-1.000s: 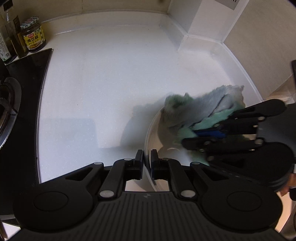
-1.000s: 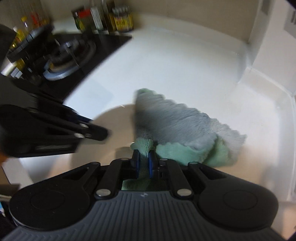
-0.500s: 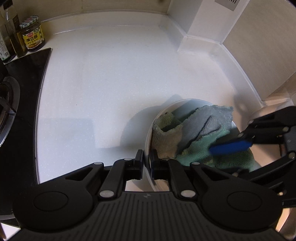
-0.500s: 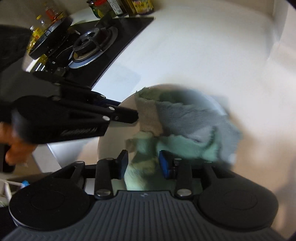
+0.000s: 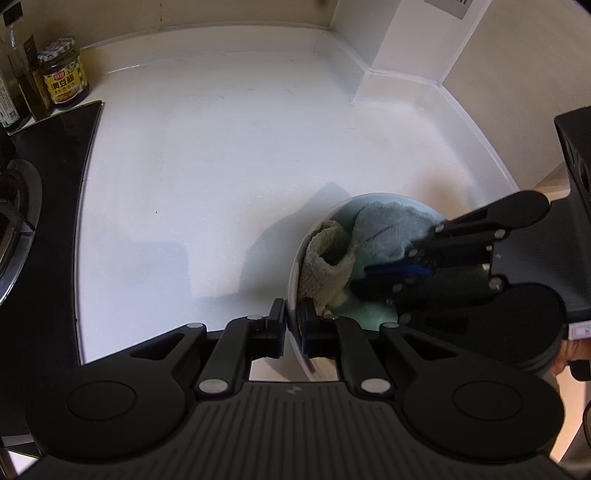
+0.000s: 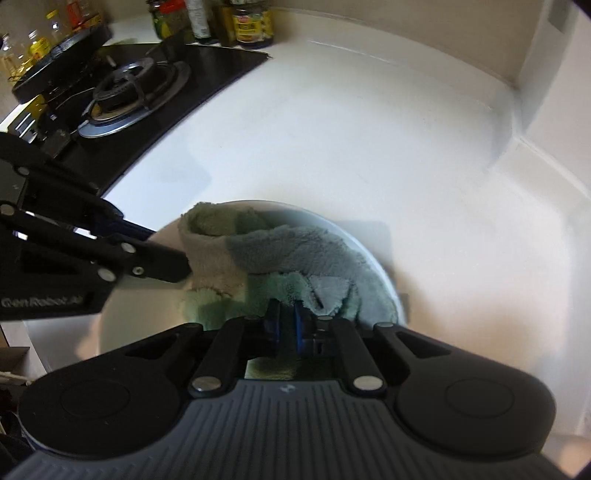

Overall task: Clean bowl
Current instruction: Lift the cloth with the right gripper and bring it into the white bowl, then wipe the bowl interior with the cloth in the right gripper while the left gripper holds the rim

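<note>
A white bowl [image 5: 300,258] sits on the white counter at lower right of the left wrist view, and also shows in the right wrist view [image 6: 384,273]. My left gripper [image 5: 294,325] is shut on the bowl's near rim. A grey, green and beige cloth [image 5: 384,236] fills the bowl, also seen in the right wrist view [image 6: 295,251]. My right gripper [image 6: 285,325] is shut on the green part of the cloth inside the bowl; it shows from the right in the left wrist view [image 5: 397,275]. The bowl's inside is mostly hidden by the cloth.
A black gas hob [image 6: 133,88] lies left of the bowl, its edge in the left wrist view [image 5: 55,184]. Jars and bottles [image 5: 64,77] stand at the back wall [image 6: 251,26]. The white counter [image 5: 221,147] ends at a raised backsplash and a wall corner [image 5: 388,74].
The cloth went from draped over the bowl's far side to pushed down inside it. My right gripper opened half a second ago and is now shut on the cloth. The left gripper kept the rim.
</note>
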Demonstrator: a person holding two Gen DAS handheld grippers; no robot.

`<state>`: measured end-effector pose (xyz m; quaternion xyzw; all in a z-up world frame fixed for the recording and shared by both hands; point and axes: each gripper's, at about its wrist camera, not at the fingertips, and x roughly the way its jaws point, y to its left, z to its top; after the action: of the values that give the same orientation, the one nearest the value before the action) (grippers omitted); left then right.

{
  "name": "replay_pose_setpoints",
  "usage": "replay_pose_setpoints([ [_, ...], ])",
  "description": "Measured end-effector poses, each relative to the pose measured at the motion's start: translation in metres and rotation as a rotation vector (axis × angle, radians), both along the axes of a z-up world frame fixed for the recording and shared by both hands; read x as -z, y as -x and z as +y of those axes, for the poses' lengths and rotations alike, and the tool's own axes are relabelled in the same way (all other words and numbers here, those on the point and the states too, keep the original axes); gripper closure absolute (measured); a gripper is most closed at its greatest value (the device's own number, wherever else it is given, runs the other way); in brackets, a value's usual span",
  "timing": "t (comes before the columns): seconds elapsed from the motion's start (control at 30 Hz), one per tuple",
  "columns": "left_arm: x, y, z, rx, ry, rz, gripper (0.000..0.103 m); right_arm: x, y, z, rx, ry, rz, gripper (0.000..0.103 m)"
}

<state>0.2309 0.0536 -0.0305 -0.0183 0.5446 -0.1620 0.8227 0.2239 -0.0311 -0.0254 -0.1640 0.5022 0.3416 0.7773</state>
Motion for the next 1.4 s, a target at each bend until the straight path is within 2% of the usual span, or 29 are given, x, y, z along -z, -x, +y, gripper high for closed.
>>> replay_pose_setpoints([
  [0.13, 0.0, -0.002, -0.001, 0.008, 0.003, 0.002, 0.1, 0.001, 0.006, 0.006, -0.088, -0.03, 0.09, 0.097],
  [0.2, 0.001, -0.003, -0.002, 0.017, 0.008, 0.007, 0.1, -0.001, 0.015, 0.005, -0.162, -0.003, 0.117, 0.096],
  [0.3, 0.001, -0.002, -0.003, 0.028, 0.01, 0.009, 0.1, -0.001, 0.022, 0.004, -0.255, 0.103, 0.118, 0.097],
  [0.4, 0.001, 0.0, 0.0, 0.035, 0.01, 0.006, 0.1, -0.008, 0.016, -0.003, -0.234, 0.136, 0.077, 0.097],
  [0.53, 0.0, 0.002, -0.001, 0.054, 0.001, 0.002, 0.1, -0.026, 0.004, -0.012, -0.165, 0.036, -0.014, 0.097],
  [0.63, -0.001, 0.003, -0.001, 0.062, -0.004, 0.0, 0.1, -0.016, 0.004, -0.004, -0.187, 0.055, -0.062, 0.097],
  [0.8, -0.001, 0.004, 0.0, 0.069, 0.006, 0.0, 0.1, 0.002, 0.002, 0.014, -0.229, 0.042, -0.038, 0.096],
  [0.9, -0.001, 0.004, -0.001, 0.069, 0.004, -0.007, 0.1, 0.0, 0.003, 0.014, -0.28, 0.011, 0.041, 0.096],
  [1.03, -0.002, 0.004, 0.0, 0.073, 0.007, -0.003, 0.1, 0.002, 0.024, 0.02, -0.427, 0.094, 0.108, 0.097],
  [1.1, -0.002, 0.004, 0.0, 0.077, 0.008, -0.002, 0.1, 0.0, 0.03, 0.018, -0.482, 0.173, 0.1, 0.097],
  [1.13, -0.002, 0.004, 0.0, 0.078, 0.007, -0.002, 0.1, -0.001, 0.031, 0.018, -0.498, 0.208, 0.086, 0.102],
  [1.23, -0.002, 0.004, -0.001, 0.085, 0.003, -0.006, 0.1, -0.003, 0.026, 0.011, -0.458, 0.253, 0.007, 0.102],
  [1.33, -0.003, 0.005, -0.001, 0.089, -0.001, -0.005, 0.1, -0.003, 0.017, 0.004, -0.371, 0.223, -0.067, 0.102],
  [1.4, -0.003, 0.004, -0.001, 0.091, -0.003, -0.006, 0.1, -0.004, 0.012, 0.001, -0.326, 0.181, -0.075, 0.102],
])
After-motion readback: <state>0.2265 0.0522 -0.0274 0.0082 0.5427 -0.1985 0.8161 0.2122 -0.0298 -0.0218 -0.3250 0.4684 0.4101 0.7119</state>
